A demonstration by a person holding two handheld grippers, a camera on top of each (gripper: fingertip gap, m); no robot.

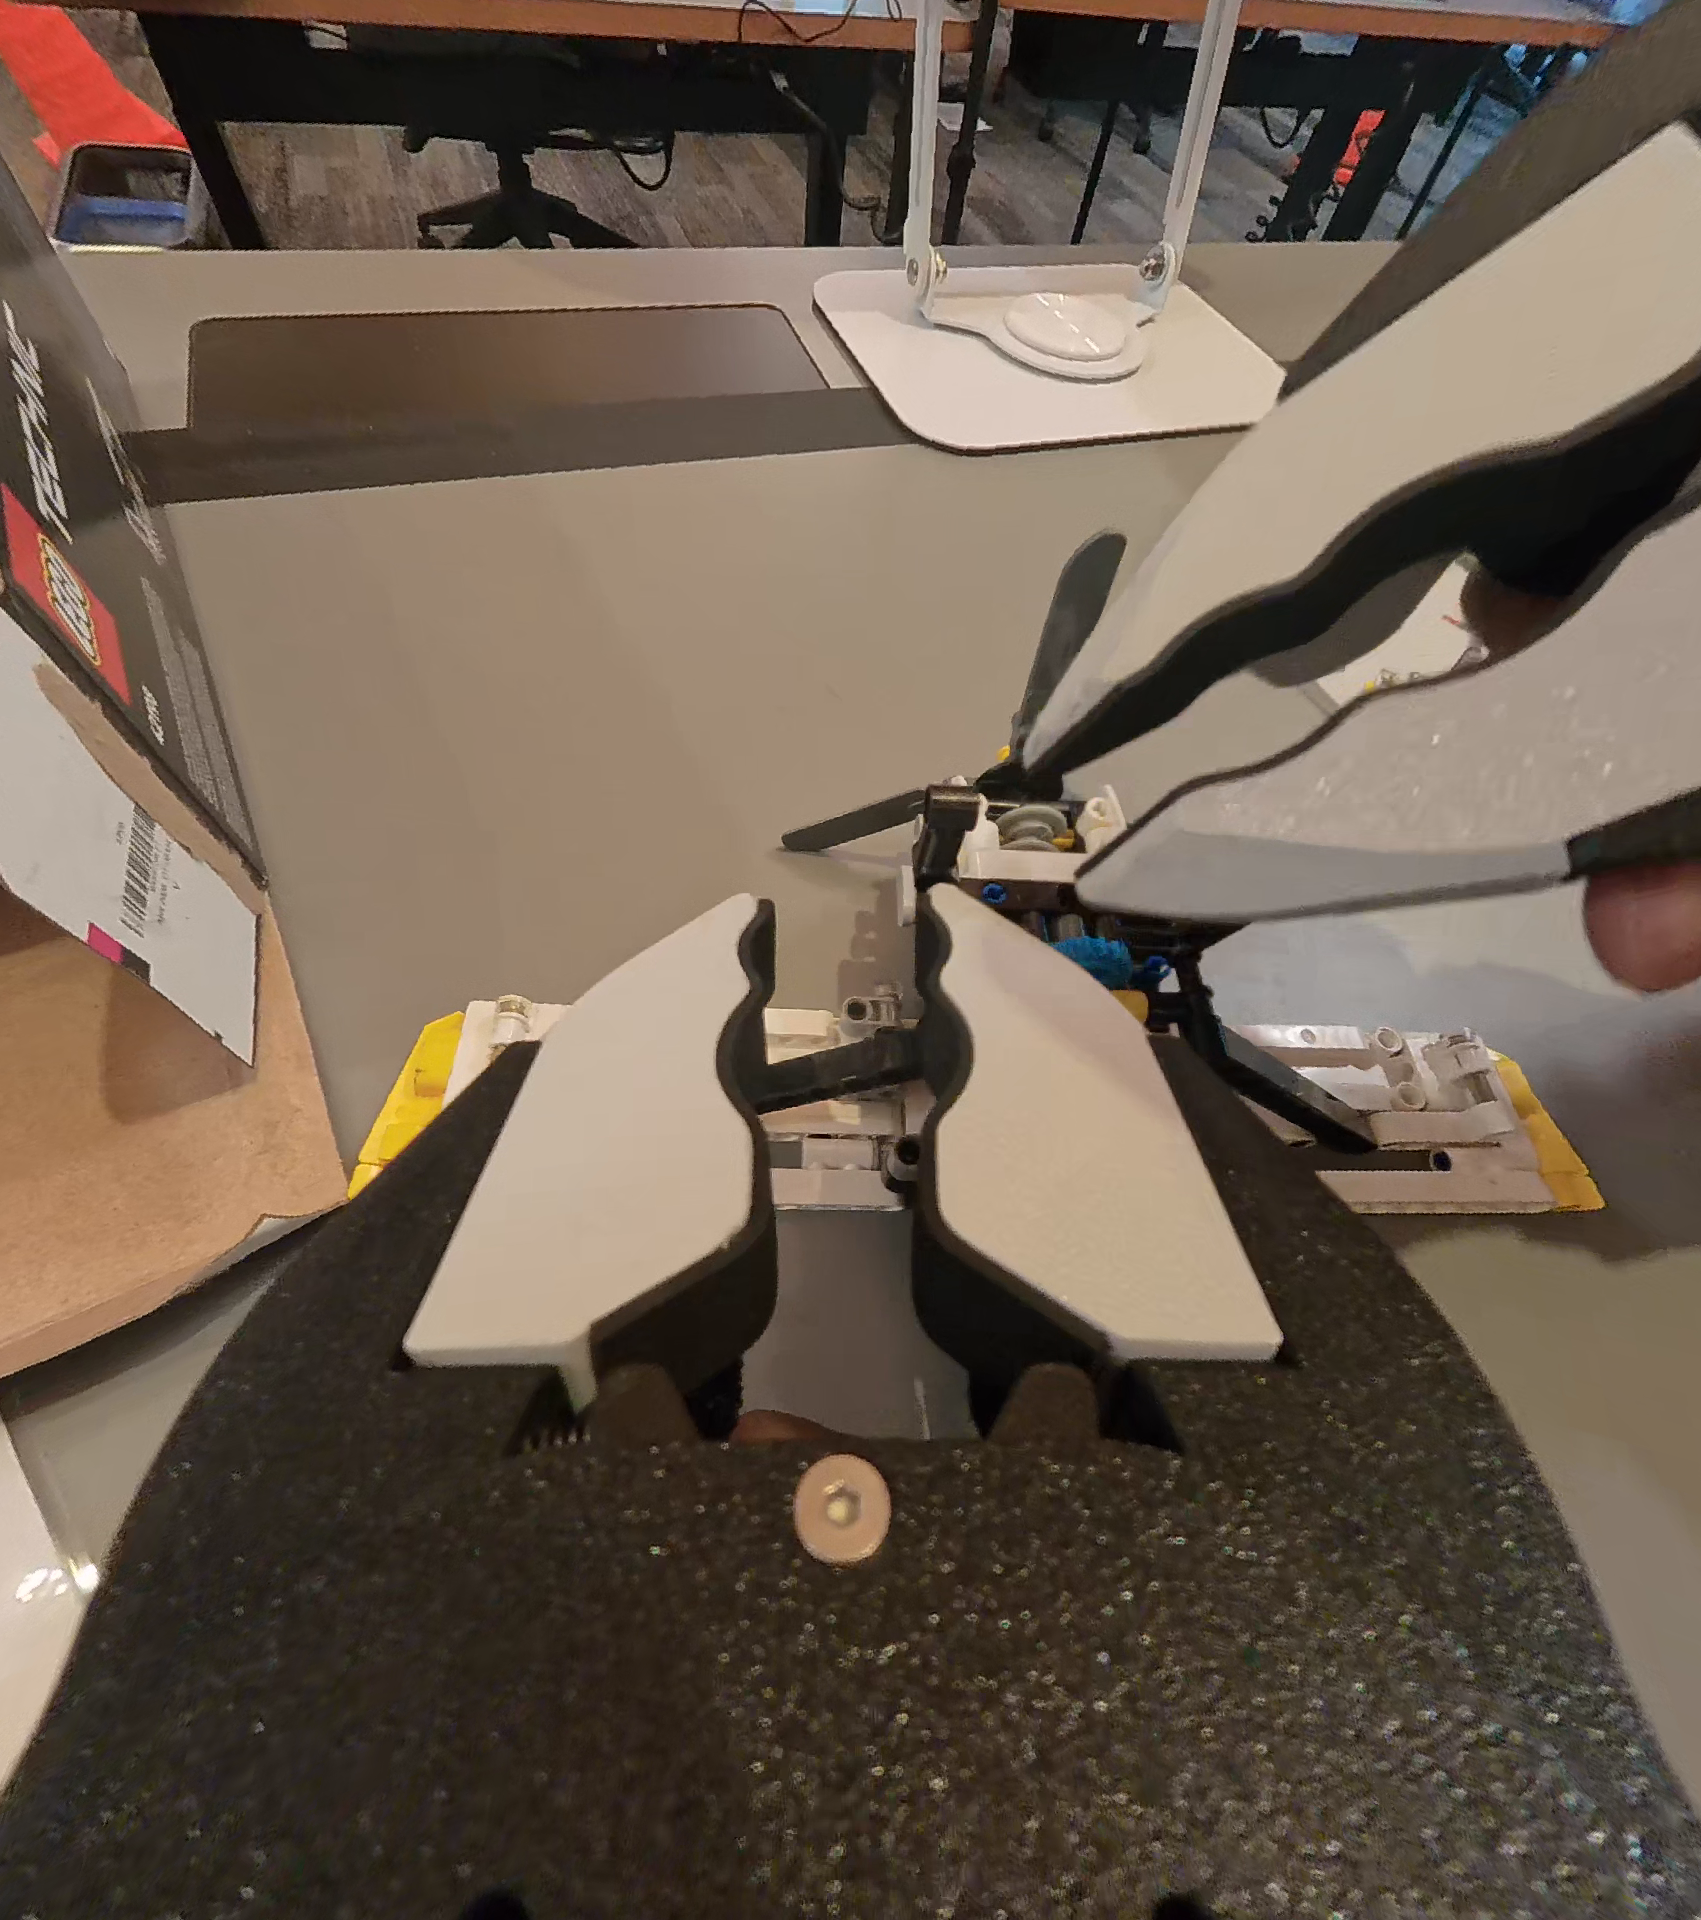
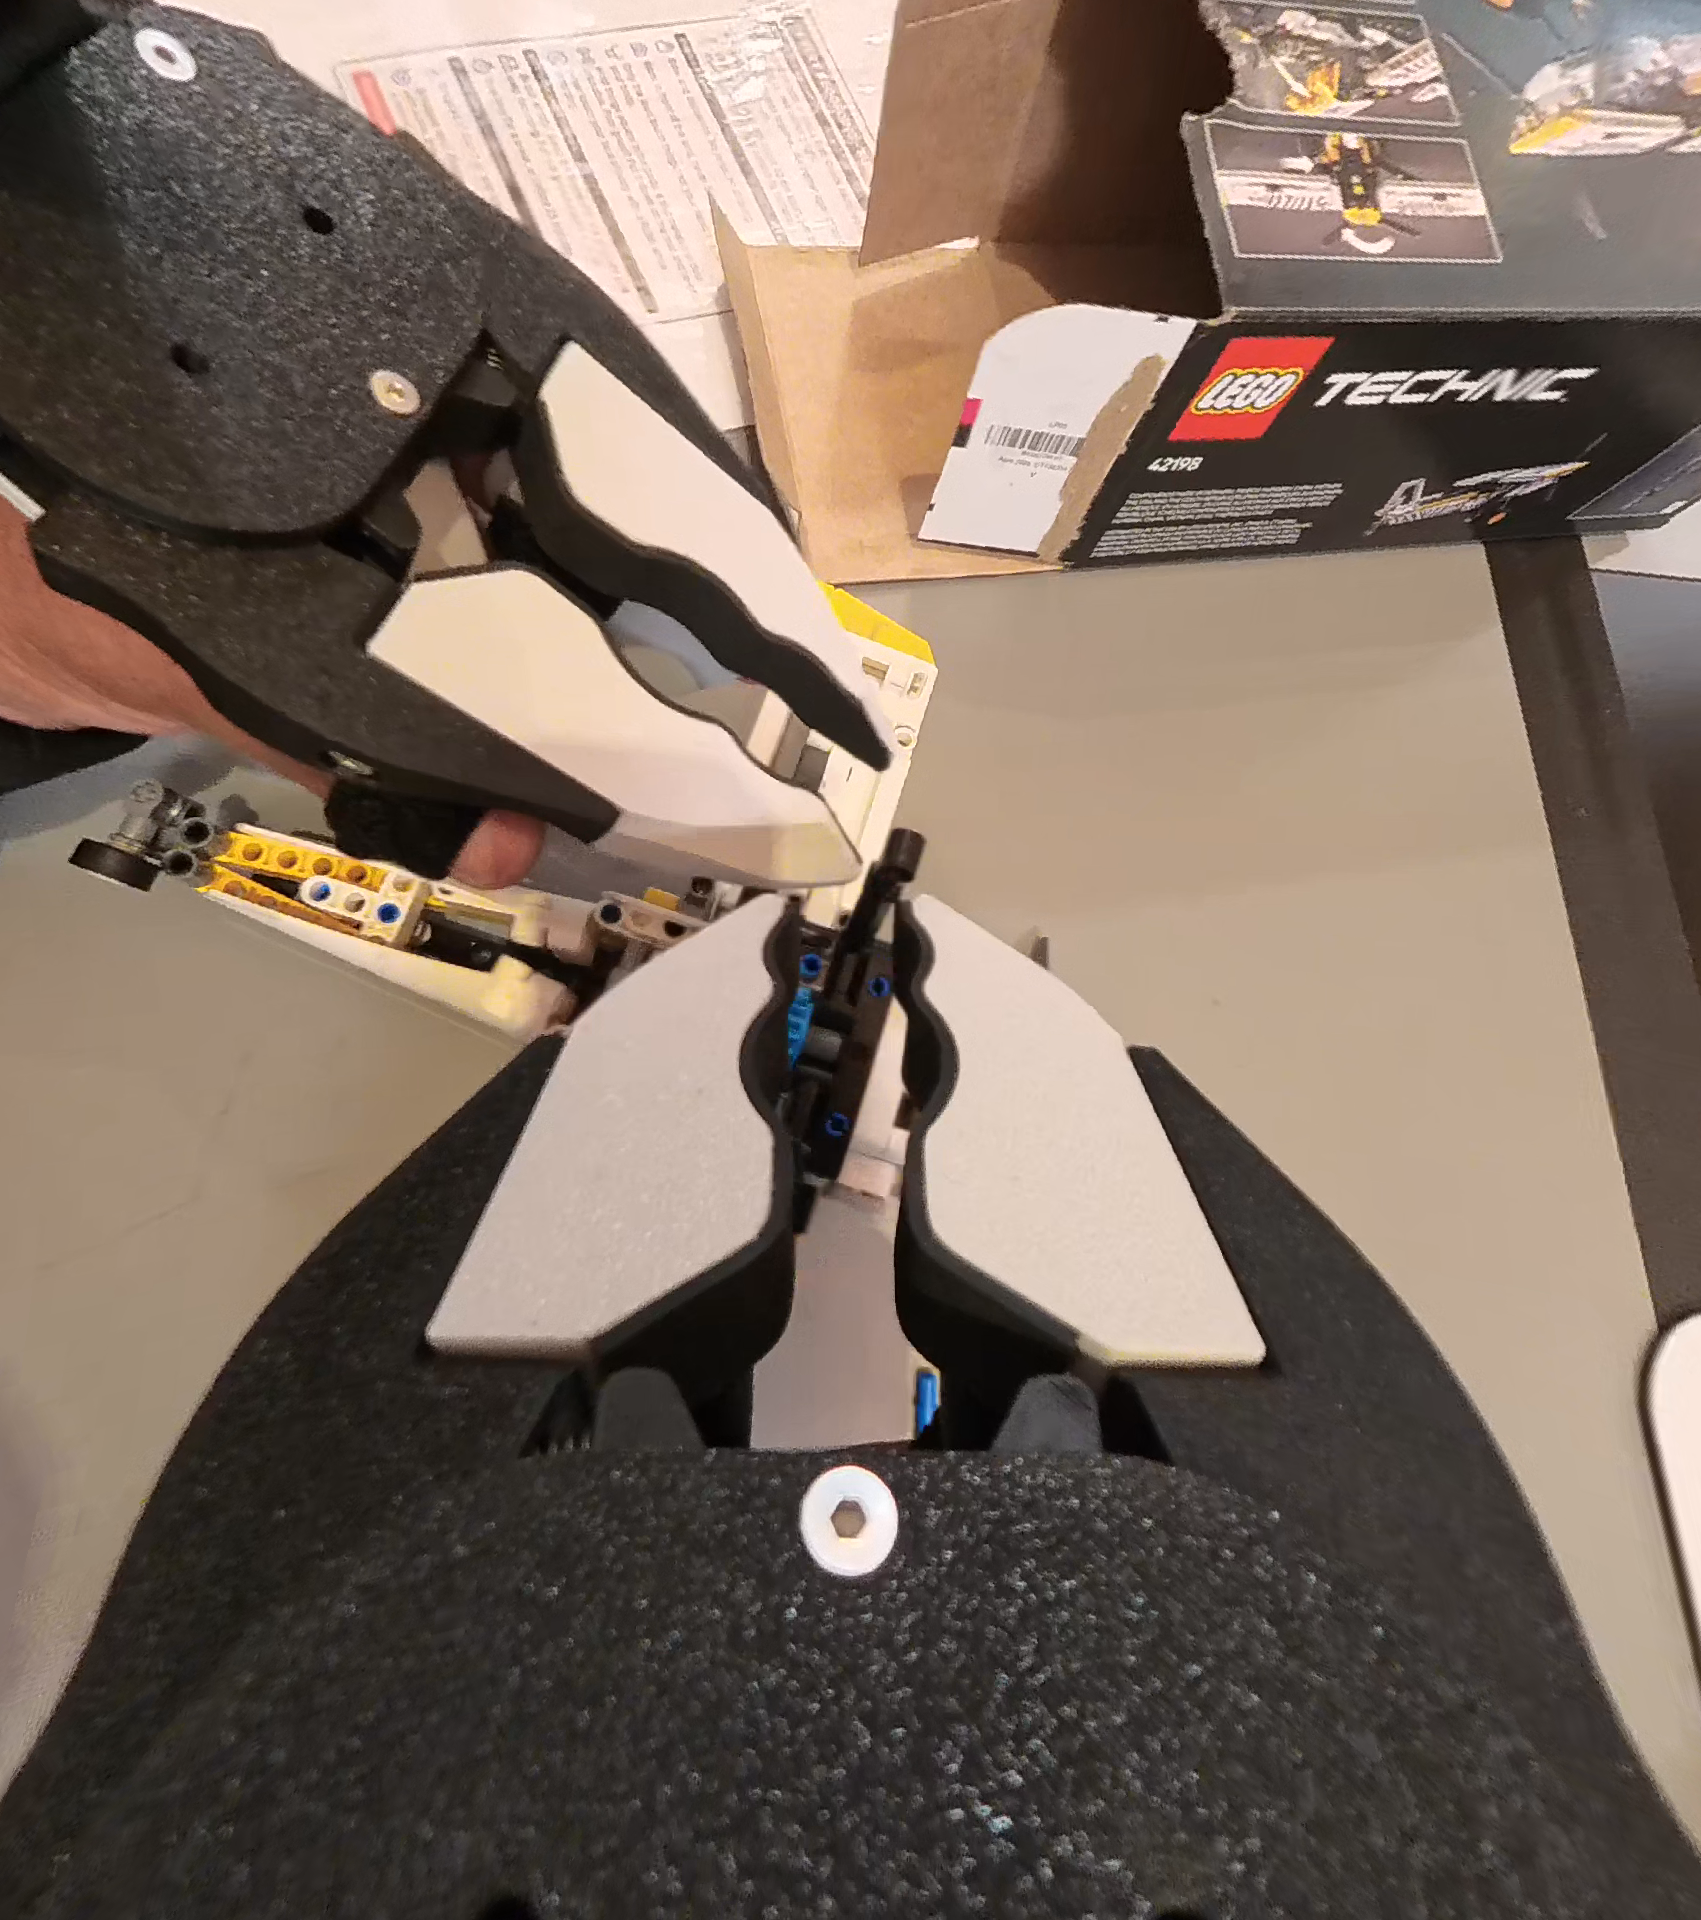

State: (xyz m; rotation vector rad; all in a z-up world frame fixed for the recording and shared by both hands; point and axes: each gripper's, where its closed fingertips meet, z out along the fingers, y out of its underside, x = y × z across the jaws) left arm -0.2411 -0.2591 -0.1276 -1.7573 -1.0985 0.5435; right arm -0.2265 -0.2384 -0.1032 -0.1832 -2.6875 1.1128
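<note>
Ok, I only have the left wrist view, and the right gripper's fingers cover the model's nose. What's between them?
Observer: A black frame with blue pins; the right gripper is closed on it.
Operator: Anything behind my left gripper?
Observer: The model's yellow tail boom, ending in a small black wheel.
Operator: And further back?
Observer: A printed sheet lies next to the box.
</note>
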